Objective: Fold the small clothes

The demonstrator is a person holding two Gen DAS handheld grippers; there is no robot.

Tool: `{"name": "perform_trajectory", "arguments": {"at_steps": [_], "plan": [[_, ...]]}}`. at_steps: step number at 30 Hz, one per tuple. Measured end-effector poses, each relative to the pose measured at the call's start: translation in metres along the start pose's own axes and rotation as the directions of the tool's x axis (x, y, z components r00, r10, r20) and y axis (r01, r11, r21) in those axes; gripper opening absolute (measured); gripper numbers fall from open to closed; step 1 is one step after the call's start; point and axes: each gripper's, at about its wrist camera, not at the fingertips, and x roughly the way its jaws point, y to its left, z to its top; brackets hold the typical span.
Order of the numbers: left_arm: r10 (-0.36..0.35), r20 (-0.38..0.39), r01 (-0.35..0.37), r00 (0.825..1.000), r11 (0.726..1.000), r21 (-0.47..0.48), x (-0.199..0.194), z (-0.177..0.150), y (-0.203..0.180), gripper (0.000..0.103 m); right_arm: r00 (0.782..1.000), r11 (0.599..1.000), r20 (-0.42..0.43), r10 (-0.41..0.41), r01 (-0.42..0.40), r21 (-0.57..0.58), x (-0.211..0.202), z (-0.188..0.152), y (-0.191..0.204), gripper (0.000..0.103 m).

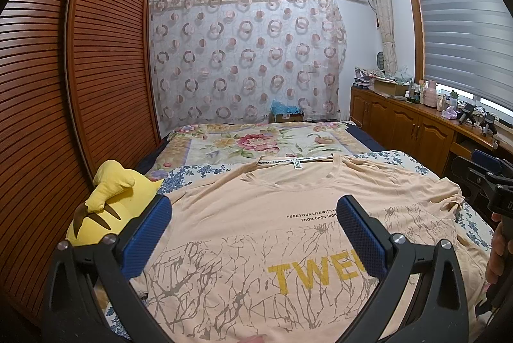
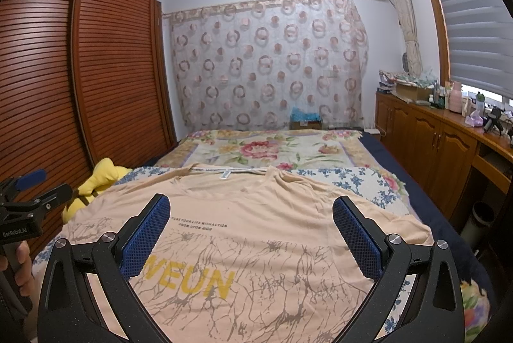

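Observation:
A peach T-shirt (image 1: 256, 214) with yellow letters and a brown branch print lies spread flat, front up, on the bed, collar pointing away from me. In the right wrist view the same T-shirt (image 2: 256, 234) fills the foreground. My left gripper (image 1: 253, 211) hovers open above the shirt's chest, blue pads wide apart, nothing between them. My right gripper (image 2: 251, 211) is open too, over the shirt's right half. The right gripper (image 1: 490, 182) shows at the right edge of the left wrist view, held by a hand. The left gripper (image 2: 29, 189) shows at the left edge of the right wrist view.
A yellow plush toy (image 1: 109, 208) lies at the shirt's left sleeve, beside the slatted wooden wardrobe (image 1: 64, 86). A floral blanket (image 1: 256, 141) covers the far bed. A wooden cabinet (image 1: 416, 125) with bottles runs along the right wall under the window.

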Motion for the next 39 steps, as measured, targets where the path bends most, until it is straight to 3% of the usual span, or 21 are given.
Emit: {"name": "perform_trajectory", "arguments": {"at_steps": [22, 24, 31, 39], "plan": [[0.002, -0.002, -0.002, 1.000, 1.000, 0.001, -0.001, 0.000, -0.001, 0.103, 1.000, 1.000, 0.003, -0.001, 0.001, -0.001, -0.002, 0.000, -0.001, 0.103], [0.003, -0.005, -0.003, 1.000, 1.000, 0.003, -0.001, 0.000, -0.001, 0.103, 1.000, 1.000, -0.001, 0.006, -0.006, -0.002, -0.005, 0.012, 0.001, 0.103], [0.016, -0.026, -0.016, 1.000, 1.000, -0.002, 0.000, -0.002, 0.012, 0.103, 0.998, 0.998, -0.023, 0.054, -0.054, -0.011, 0.005, 0.015, 0.012, 0.103], [0.020, -0.075, -0.021, 0.997, 1.000, -0.009, 0.017, -0.012, 0.047, 0.103, 0.984, 0.984, -0.057, 0.168, -0.171, -0.058, 0.034, 0.010, 0.032, 0.103]]}}
